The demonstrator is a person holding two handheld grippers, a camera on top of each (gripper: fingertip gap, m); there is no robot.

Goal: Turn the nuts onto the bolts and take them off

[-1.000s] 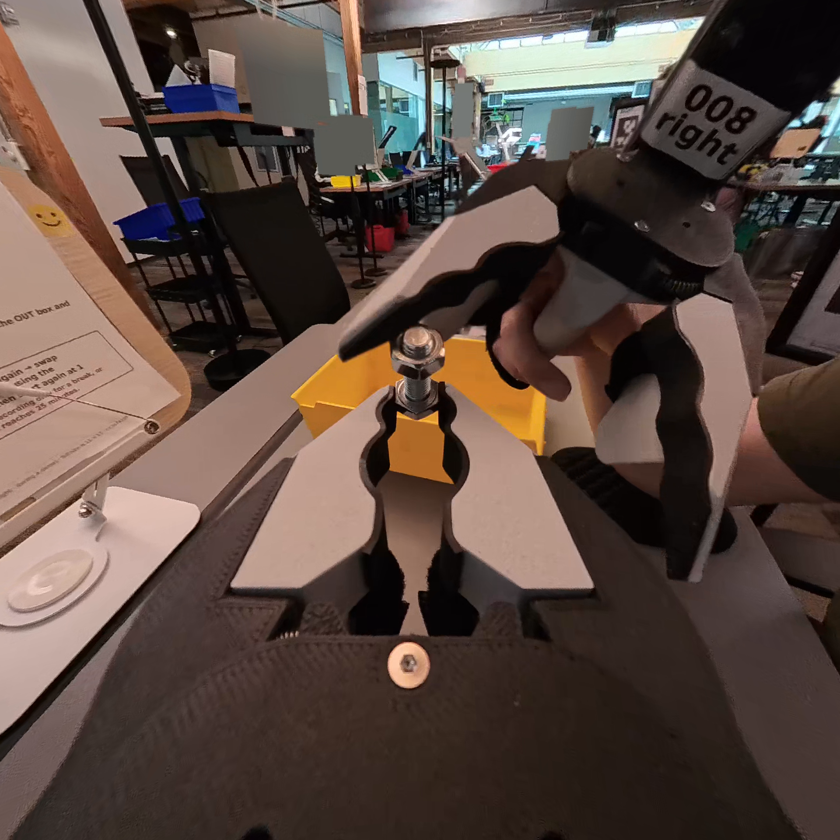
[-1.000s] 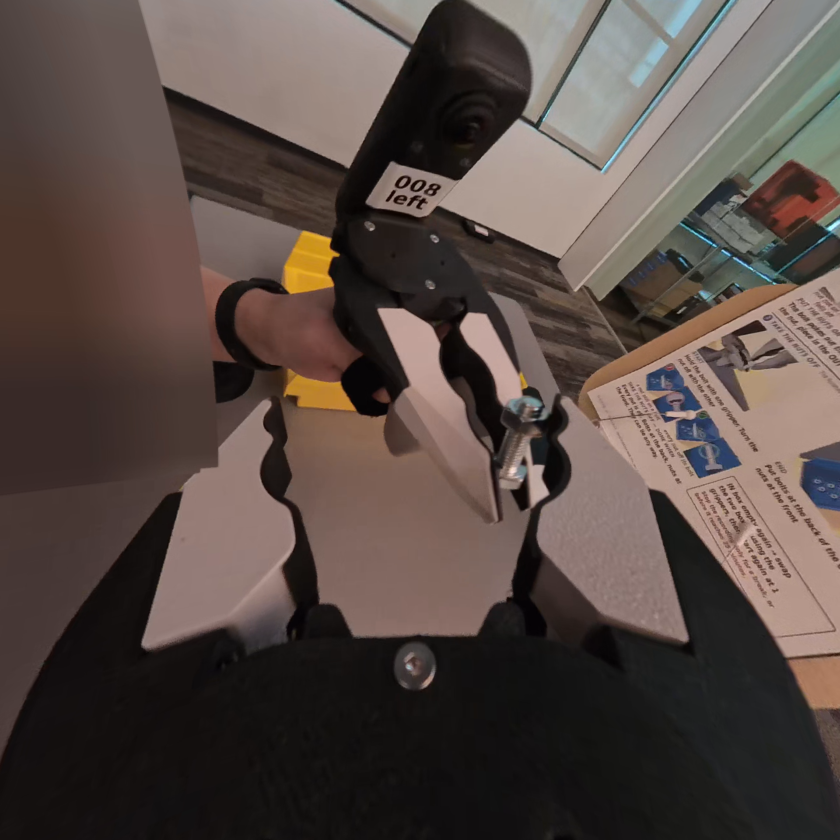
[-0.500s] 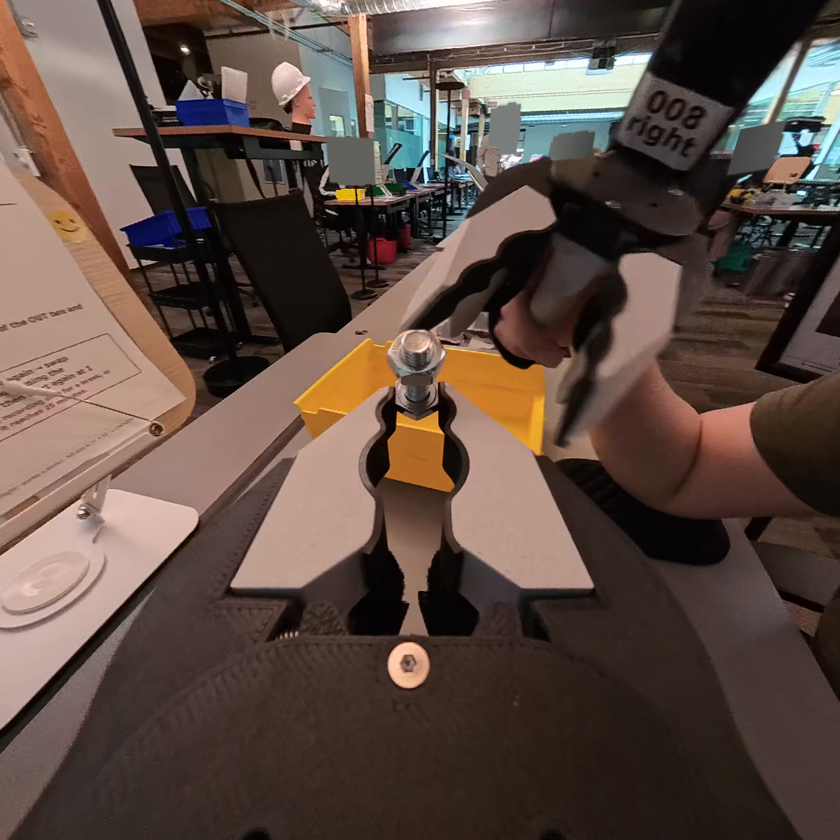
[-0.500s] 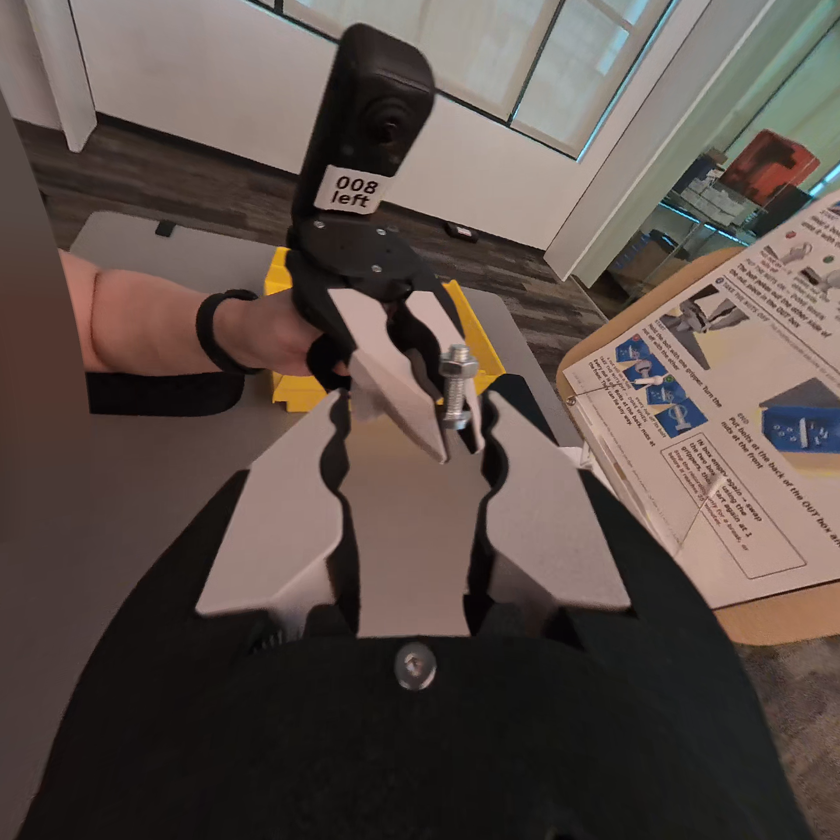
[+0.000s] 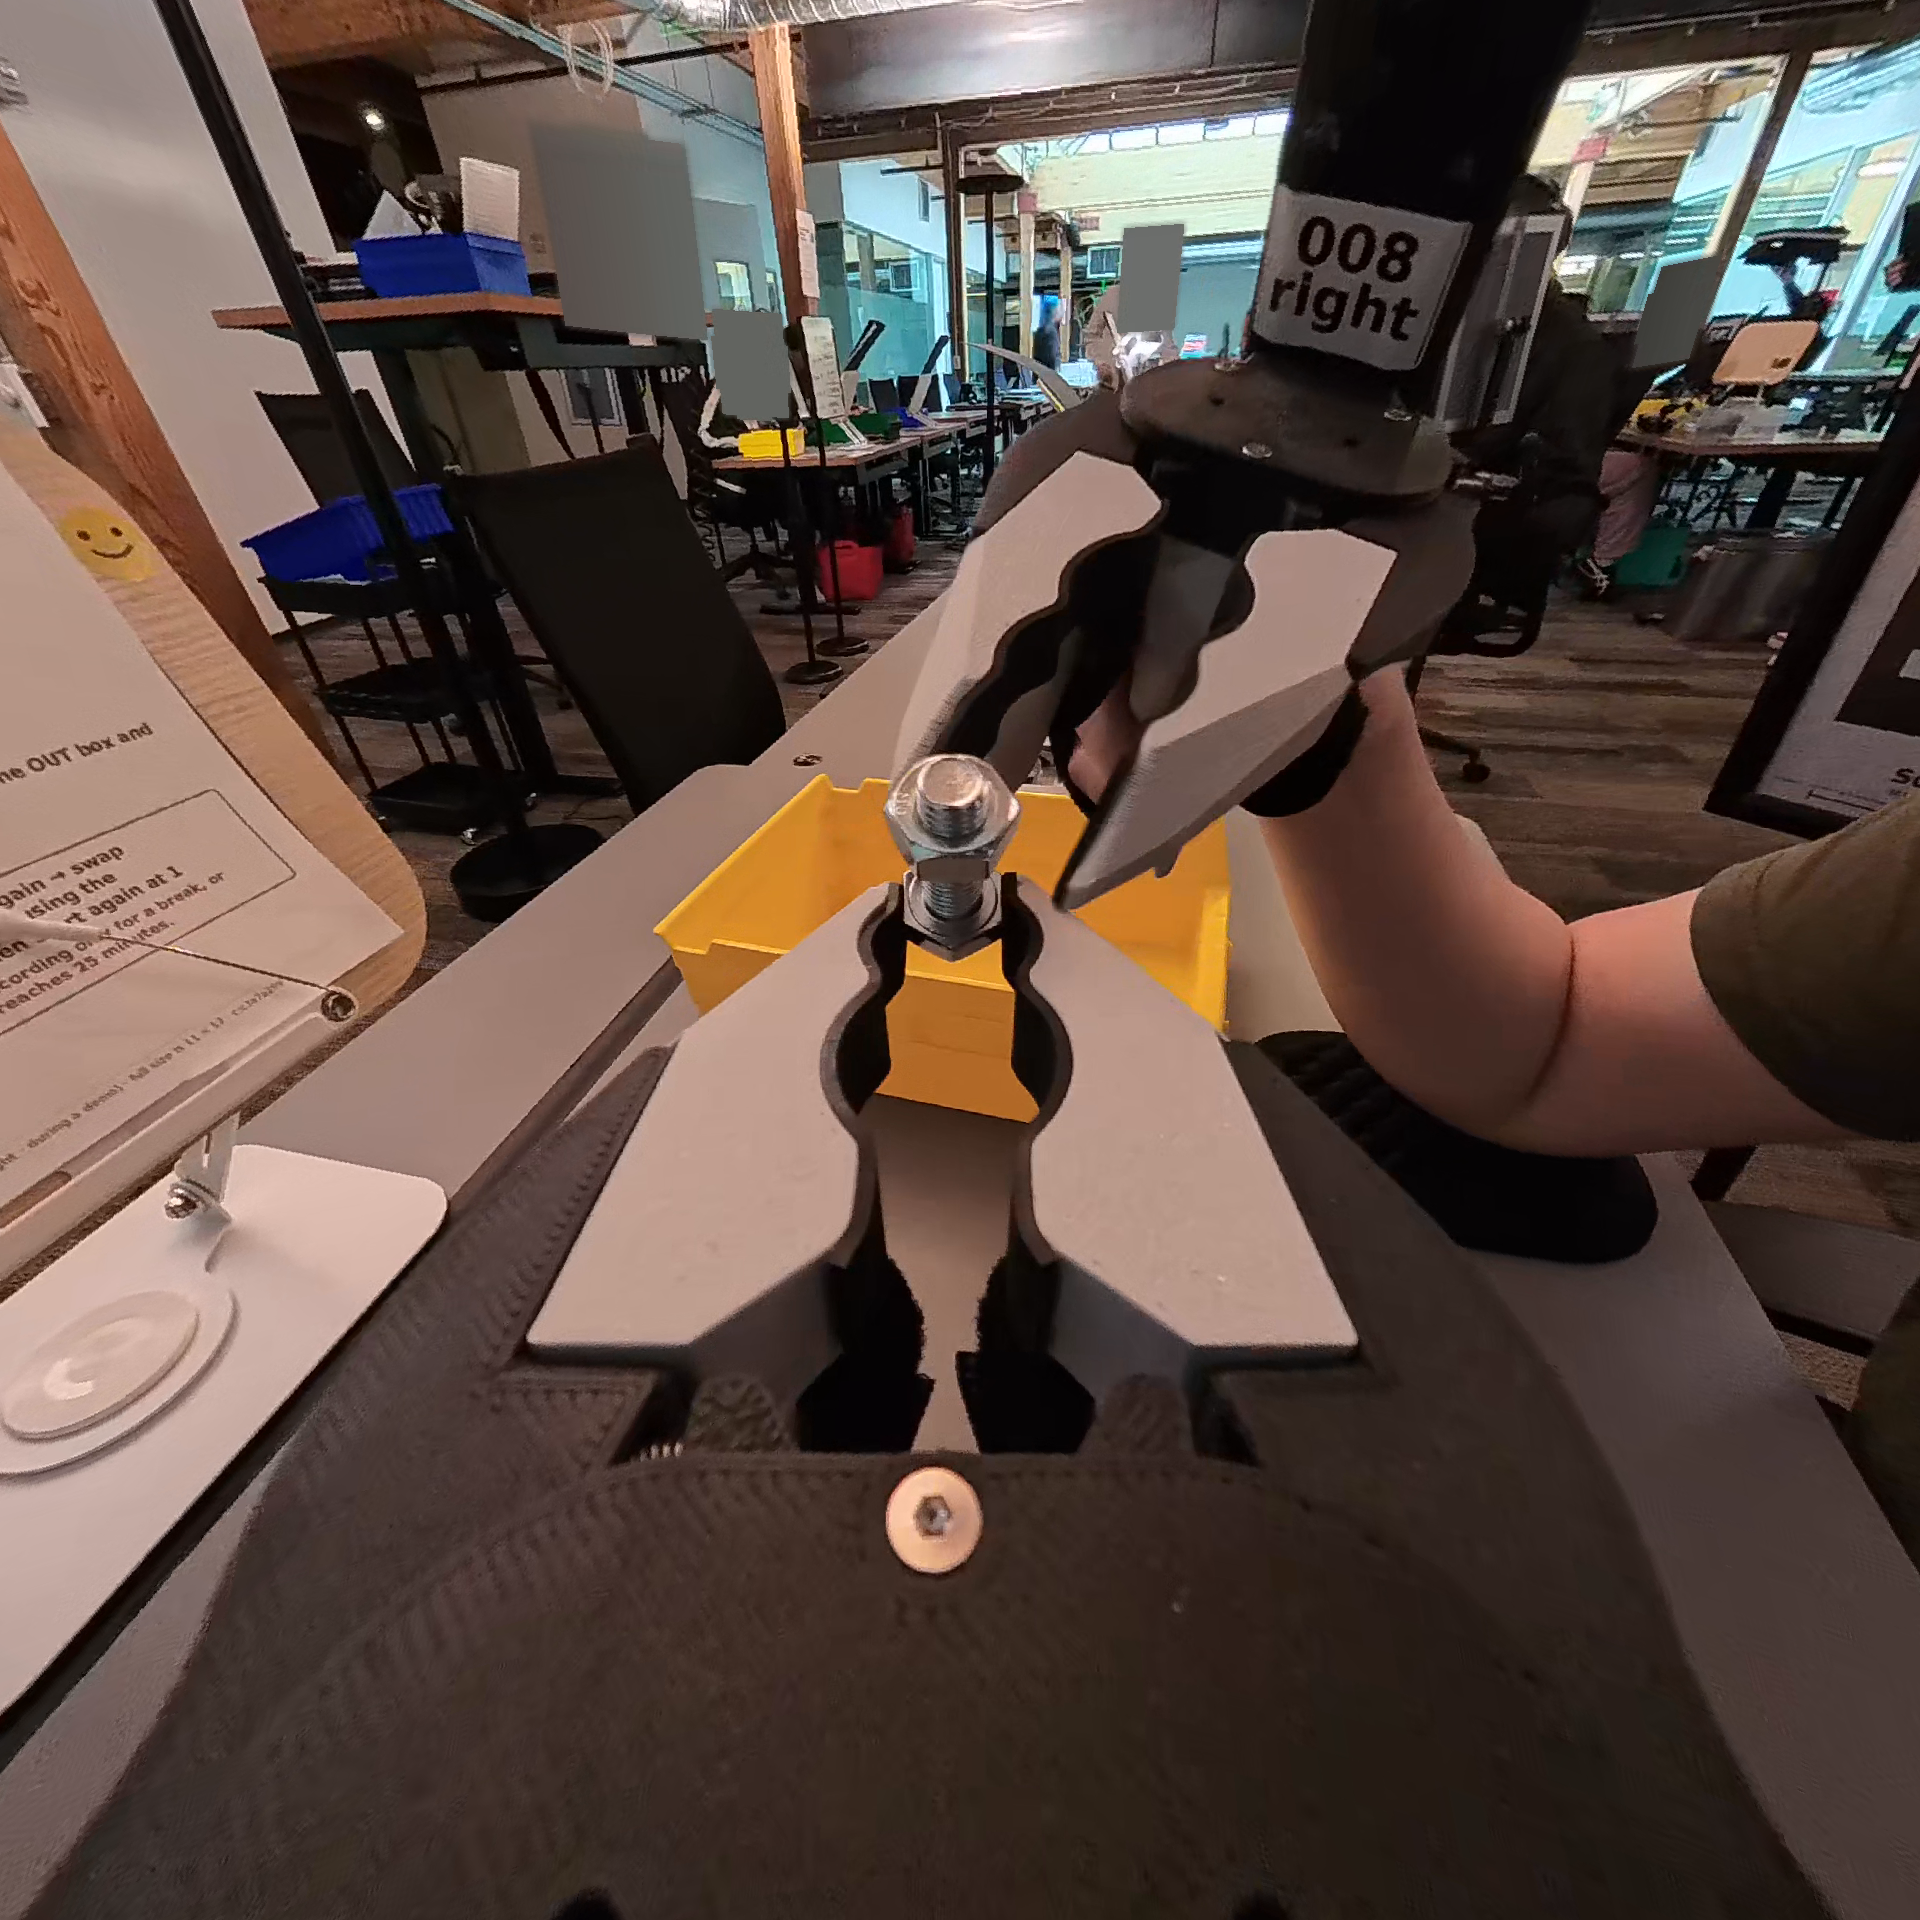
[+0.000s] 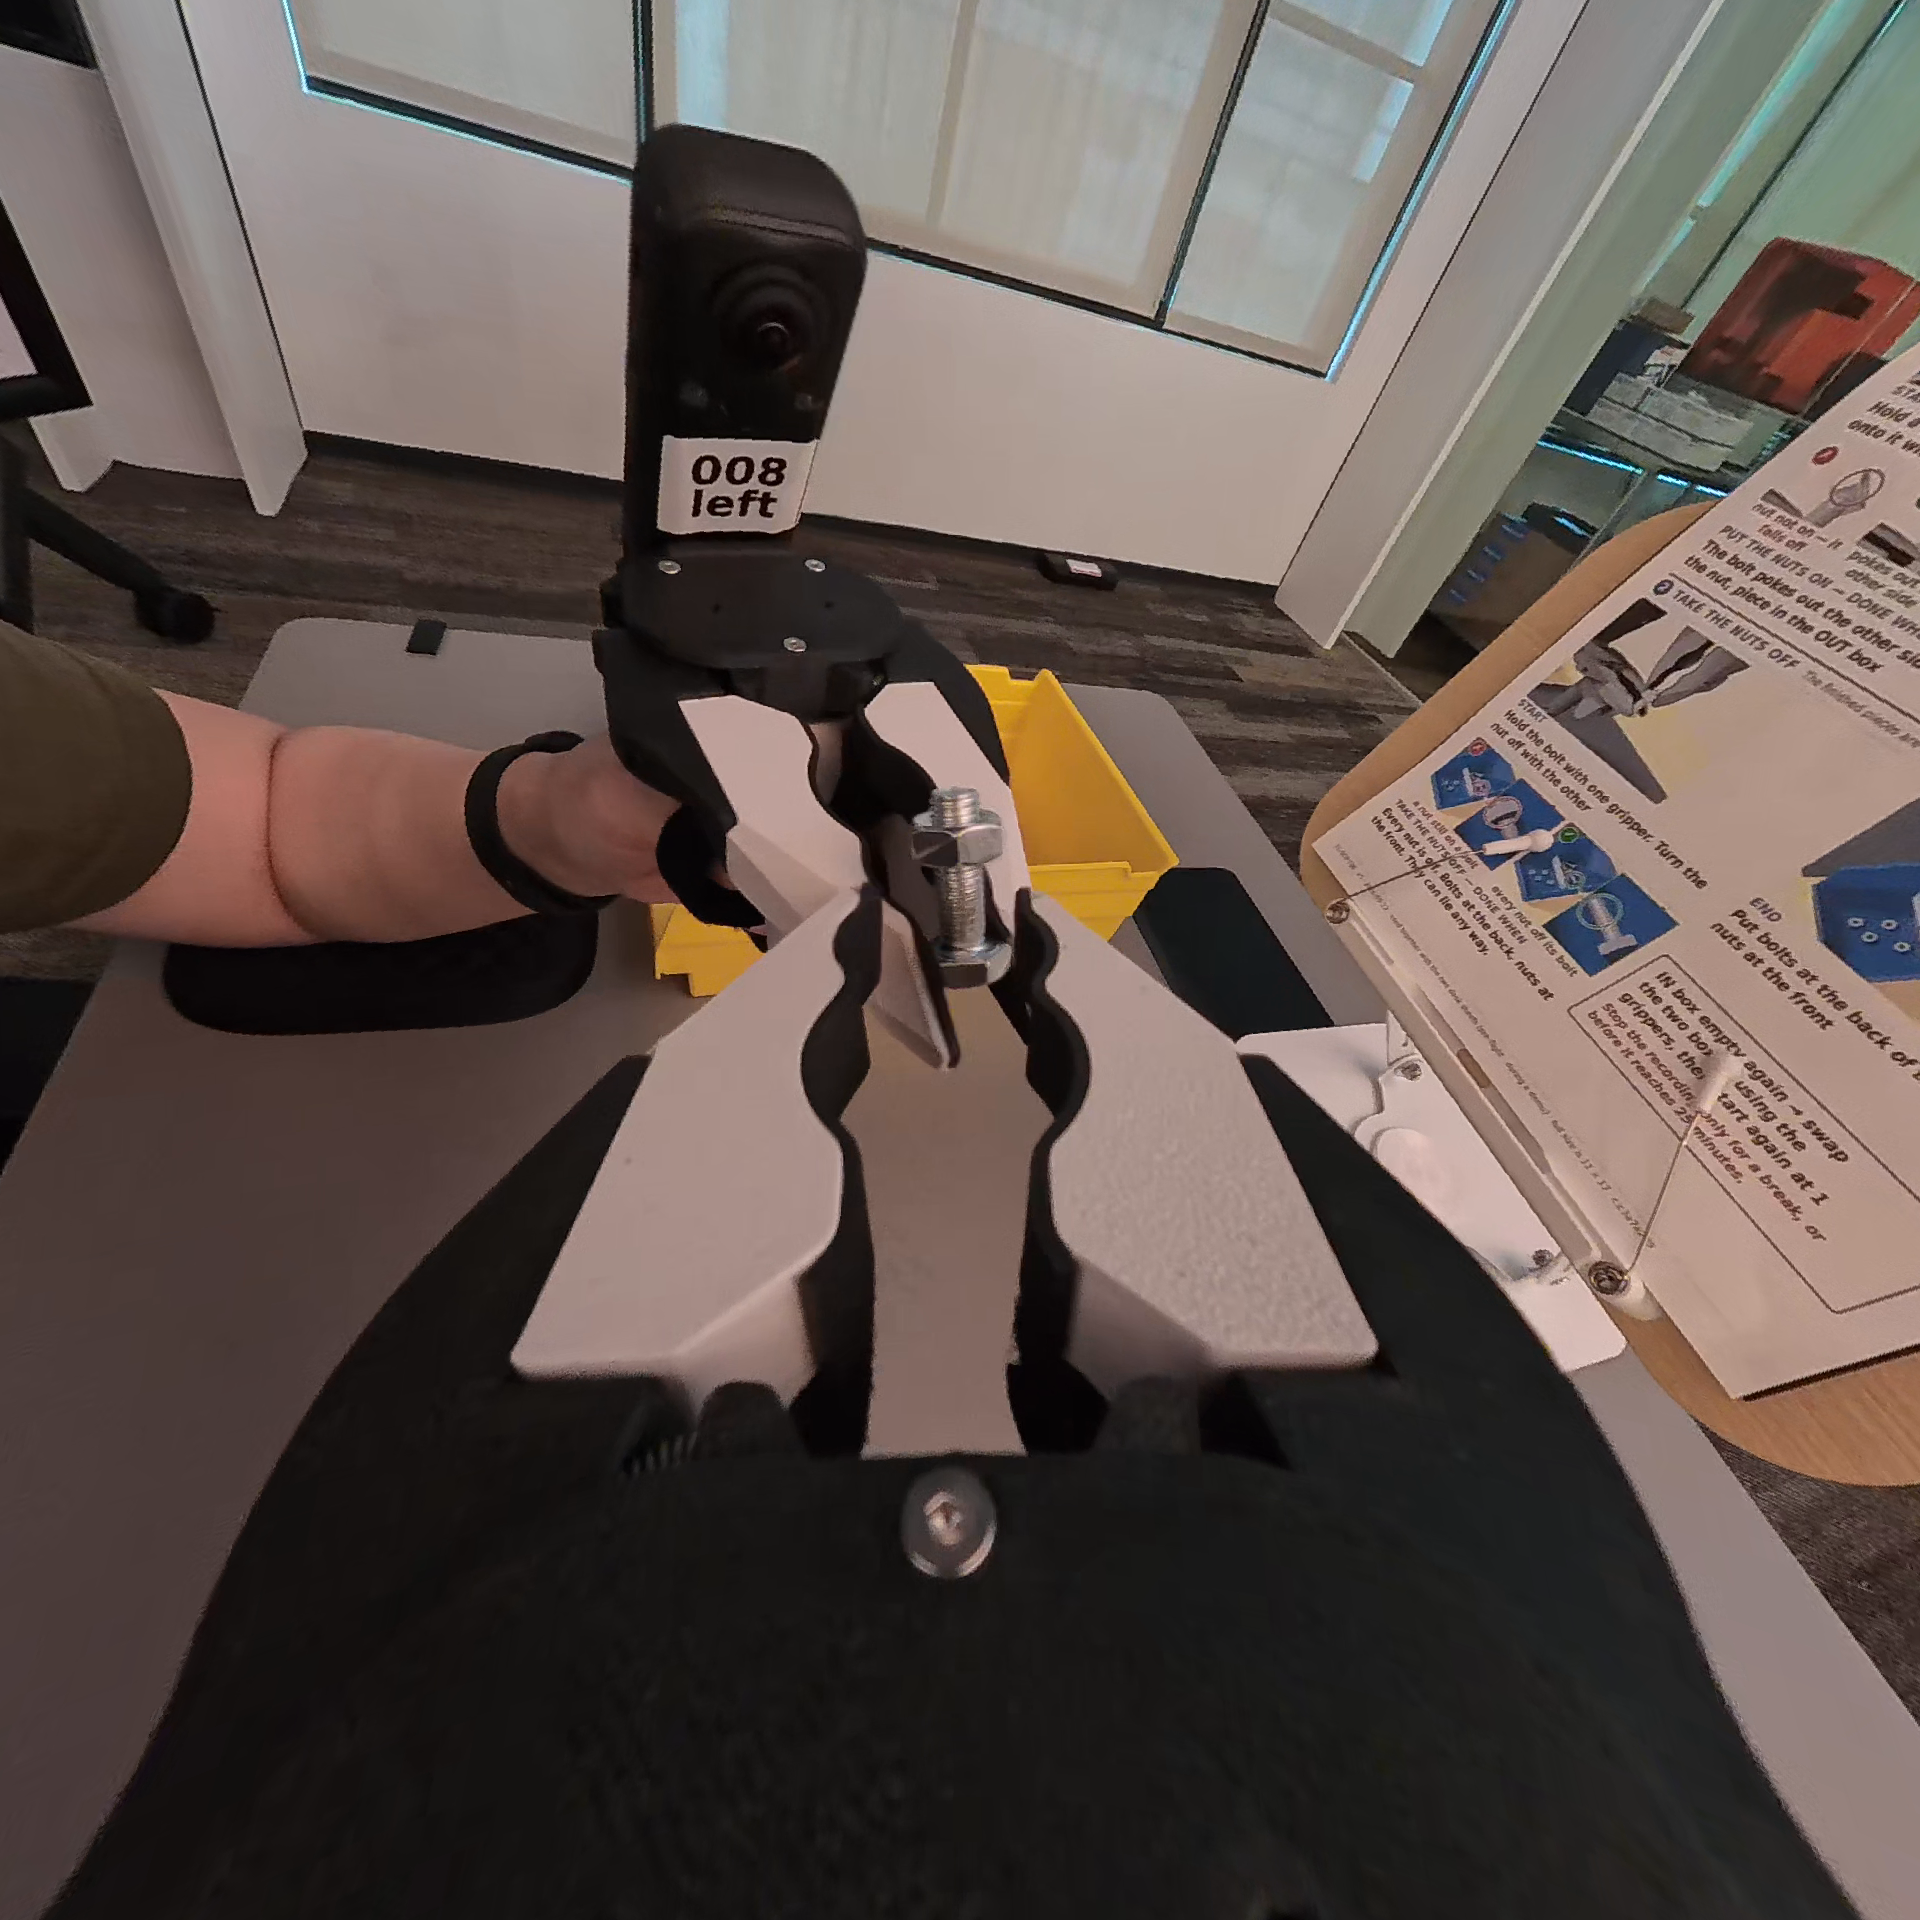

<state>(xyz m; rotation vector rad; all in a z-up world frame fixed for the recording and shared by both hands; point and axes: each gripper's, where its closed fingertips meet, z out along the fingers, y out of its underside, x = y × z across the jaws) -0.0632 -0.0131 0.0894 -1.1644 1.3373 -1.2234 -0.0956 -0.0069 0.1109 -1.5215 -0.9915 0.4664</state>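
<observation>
With the bolt (image 5: 948, 883) as the landmark and working from left to right: the left gripper (image 5: 948, 925) is pinched on the bolt's head, low on its fingertips, so the threaded shank stands up above them with the nut (image 5: 952, 821) near its free end. Behind the bolt sits the yellow bin (image 5: 790, 894) on the grey table (image 5: 499, 1029). Above and to the right of the bolt hangs the right gripper (image 5: 987, 821), its claw spread. One fingertip lies just behind the nut and the other just beside it on the right. Neither clearly presses on a flat.

The step in hand looks like taking a fresh bite on the nut for another turn. To do it well:

- Bring the spread claw down until both tips straddle the nut alone, not the shank.
- Seat opposite flats in a notch before squeezing.
- Keep the right gripper's axis in line with the bolt, so that the twist does not lever the bolt out of the left pinch.
- Hold the left gripper firm and unmoving.

Whether the nut is going on or coming off I cannot tell.
</observation>
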